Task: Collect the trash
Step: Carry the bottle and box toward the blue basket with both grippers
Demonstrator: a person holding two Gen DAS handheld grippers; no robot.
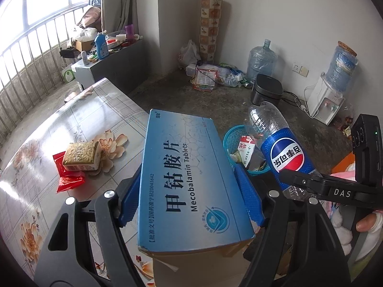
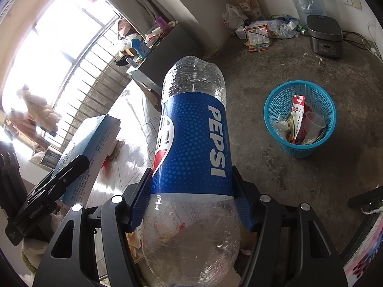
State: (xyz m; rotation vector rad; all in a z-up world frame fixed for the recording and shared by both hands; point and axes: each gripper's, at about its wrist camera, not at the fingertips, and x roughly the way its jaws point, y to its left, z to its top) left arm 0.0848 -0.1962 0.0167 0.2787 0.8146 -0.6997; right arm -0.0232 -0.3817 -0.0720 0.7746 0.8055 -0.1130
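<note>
My left gripper is shut on a blue medicine box marked Mecobalamin Tablets, held flat above the table's edge. My right gripper is shut on an empty Pepsi bottle, its base pointing away from me. The bottle and the right gripper's finger show at the right of the left wrist view. The box shows at the left of the right wrist view. A blue mesh waste basket stands on the floor with wrappers and a plastic cup inside; the basket sits just past the box.
A floral-covered table carries a small drink carton and red wrappers. On the concrete floor are a rice cooker, water jugs, a dispenser, cables and a litter pile by the wall.
</note>
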